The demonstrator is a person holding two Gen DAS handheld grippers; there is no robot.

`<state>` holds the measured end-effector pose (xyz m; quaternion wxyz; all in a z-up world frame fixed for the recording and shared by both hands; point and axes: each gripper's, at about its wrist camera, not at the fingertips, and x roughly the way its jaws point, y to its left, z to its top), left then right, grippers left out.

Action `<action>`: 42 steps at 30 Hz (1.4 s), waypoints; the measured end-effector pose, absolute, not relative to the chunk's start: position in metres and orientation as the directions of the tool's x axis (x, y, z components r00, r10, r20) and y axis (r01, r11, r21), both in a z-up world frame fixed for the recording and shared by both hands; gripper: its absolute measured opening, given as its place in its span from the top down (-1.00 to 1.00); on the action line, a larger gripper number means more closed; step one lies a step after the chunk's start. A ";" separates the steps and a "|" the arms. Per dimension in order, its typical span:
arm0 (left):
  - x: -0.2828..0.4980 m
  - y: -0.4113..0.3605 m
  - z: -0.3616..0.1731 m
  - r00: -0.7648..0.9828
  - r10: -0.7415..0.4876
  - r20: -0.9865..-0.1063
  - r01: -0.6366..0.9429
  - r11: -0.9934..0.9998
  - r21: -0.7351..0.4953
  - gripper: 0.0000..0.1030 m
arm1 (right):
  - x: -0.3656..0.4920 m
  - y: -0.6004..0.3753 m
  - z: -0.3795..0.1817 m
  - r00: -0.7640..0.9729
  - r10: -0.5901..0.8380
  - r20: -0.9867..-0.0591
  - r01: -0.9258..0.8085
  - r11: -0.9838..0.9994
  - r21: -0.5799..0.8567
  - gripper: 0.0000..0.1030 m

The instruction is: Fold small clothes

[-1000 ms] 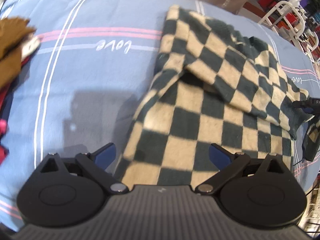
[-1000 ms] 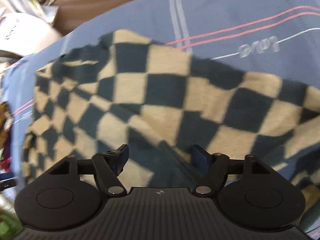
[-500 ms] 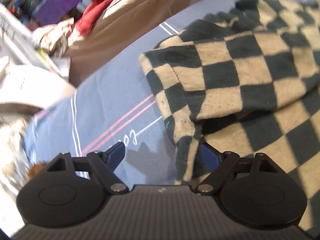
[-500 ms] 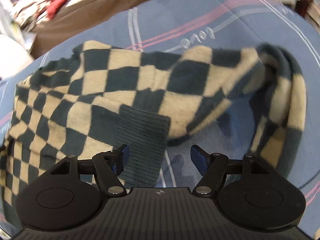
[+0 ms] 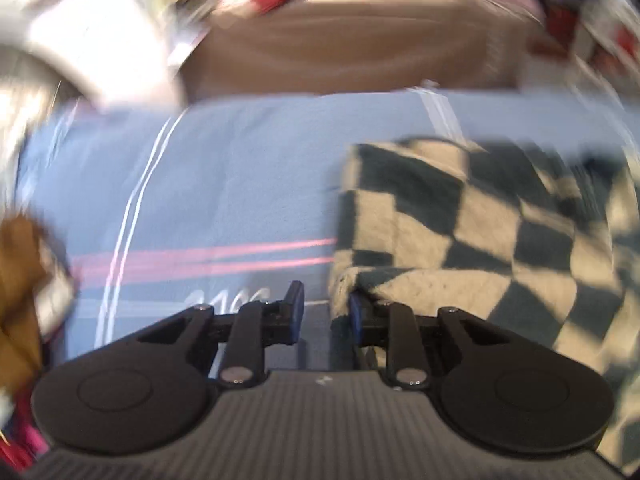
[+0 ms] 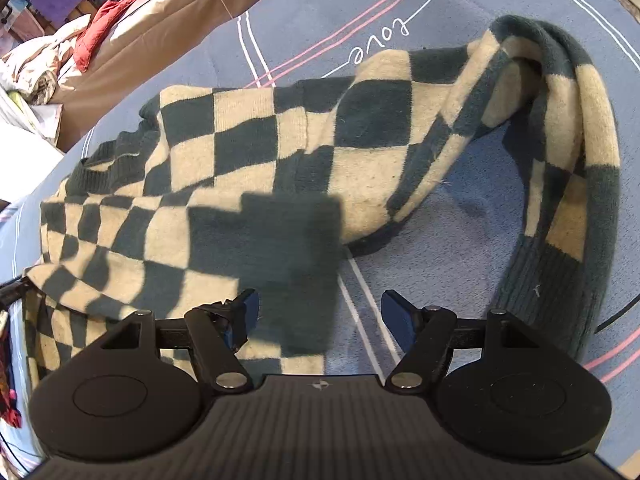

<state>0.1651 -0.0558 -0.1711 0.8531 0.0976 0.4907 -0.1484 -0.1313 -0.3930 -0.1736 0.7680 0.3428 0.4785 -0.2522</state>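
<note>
A checkered dark green and cream sweater (image 6: 280, 168) lies on the blue bedsheet (image 6: 460, 240), one sleeve (image 6: 560, 160) looping out to the right, its dark ribbed cuff (image 6: 292, 248) folded onto the body. My right gripper (image 6: 320, 312) is open and empty just above the cuff edge. In the blurred left wrist view the sweater (image 5: 480, 216) lies right of centre. My left gripper (image 5: 326, 310) has its jaws narrowed, with a gap left between them. The sweater's near left edge (image 5: 340, 284) sits at the right fingertip; whether it is pinched I cannot tell.
A brown covered mass (image 5: 352, 40) and a red garment (image 6: 116, 12) lie beyond the far bed edge. A brown cloth (image 5: 20, 280) lies at the left. White bedding (image 6: 36, 64) is piled at the far left.
My left gripper's jaws have narrowed from wide open, and it has swung to the sweater's left edge. My right gripper has stayed open and drawn back from the cuff.
</note>
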 end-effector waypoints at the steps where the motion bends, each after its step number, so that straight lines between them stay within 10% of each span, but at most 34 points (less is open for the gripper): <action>1: 0.176 -0.037 -0.174 0.445 -0.172 -0.879 0.262 0.964 -0.056 0.55 | -0.129 -0.393 -0.174 0.419 -0.058 -0.906 0.718 0.632 0.291 -1.00; 5: 0.191 -0.003 -0.192 0.364 -0.217 -0.906 0.256 0.958 -0.127 0.50 | -0.119 -0.392 -0.179 0.445 -0.034 -0.895 0.706 0.628 0.327 -1.00; 9: 0.179 0.021 -0.191 0.398 -0.158 -0.904 0.278 0.959 -0.045 -0.13 | -0.102 -0.383 -0.184 0.448 -0.017 -0.894 0.685 0.649 0.331 -1.00; 14: 0.189 0.105 -0.189 0.378 0.041 -0.925 -0.014 0.999 0.038 -0.02 | -0.081 -0.378 -0.189 0.424 -0.024 -0.906 0.673 0.677 0.297 -1.00; 17: 0.175 0.132 -0.167 0.411 -0.100 -0.906 -0.029 0.992 -0.122 -0.03 | -0.081 -0.371 -0.182 0.415 -0.056 -0.908 0.680 0.682 0.269 -1.00; 23: 0.099 0.026 -0.128 0.233 -0.489 -0.841 0.436 0.825 -0.359 -0.10 | -0.090 -0.332 -0.167 0.448 -0.012 -0.894 0.616 0.729 0.299 -1.00; 31: 0.012 -0.056 -0.191 0.107 -0.190 -0.976 0.779 0.626 -0.037 -0.12 | -0.092 -0.305 -0.175 0.406 0.057 -0.912 0.611 0.725 0.318 -1.00; 35: 0.018 0.023 -0.202 0.137 -0.112 -0.984 0.688 0.726 0.013 -0.27 | -0.105 -0.305 -0.171 0.413 0.047 -0.910 0.633 0.703 0.324 -1.00; 37: 0.023 0.060 -0.205 0.172 0.040 -0.984 0.630 0.763 0.142 -0.83 | -0.114 -0.308 -0.171 0.411 0.042 -0.911 0.651 0.686 0.325 -1.00; 42: 0.032 0.145 -0.186 0.169 0.072 -0.983 0.404 0.905 0.136 -0.72 | -0.139 -0.315 -0.170 0.422 0.022 -0.906 0.700 0.628 0.341 -1.00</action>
